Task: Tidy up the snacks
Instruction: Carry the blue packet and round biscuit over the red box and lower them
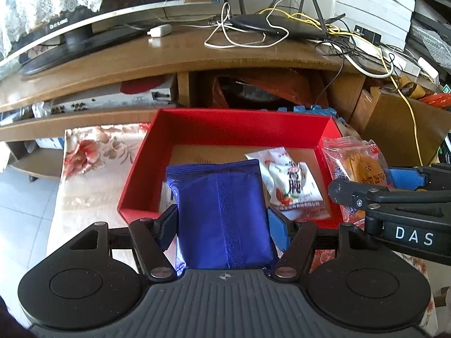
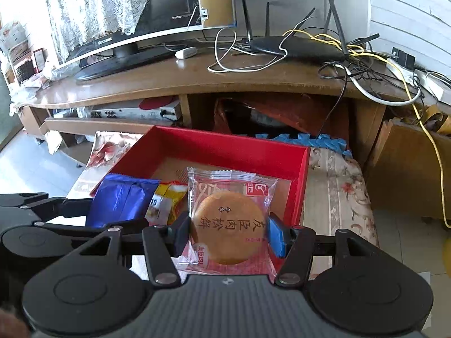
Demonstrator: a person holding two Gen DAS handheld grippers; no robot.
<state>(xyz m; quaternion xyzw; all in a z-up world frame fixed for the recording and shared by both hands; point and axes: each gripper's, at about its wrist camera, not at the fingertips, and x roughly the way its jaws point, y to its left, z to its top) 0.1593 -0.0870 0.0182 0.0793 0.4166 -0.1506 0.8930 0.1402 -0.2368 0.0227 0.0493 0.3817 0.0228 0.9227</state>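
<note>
Router [image 1: 277, 26], cables [image 1: 366, 56] on desk [image 1: 169, 56] behind red box [image 1: 239, 126].

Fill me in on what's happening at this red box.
A person is sorting snacks with two handheld tongs. The left tongs grip a blue packet; the right tongs grip a clear-wrapped round pastry. Both are held over the near edge of the red box, which already holds a white snack packet.

Blue foil packet [image 1: 222, 214] and clear-wrapped round pastry [image 2: 229, 226] held above the red box [image 1: 239, 126].
</note>
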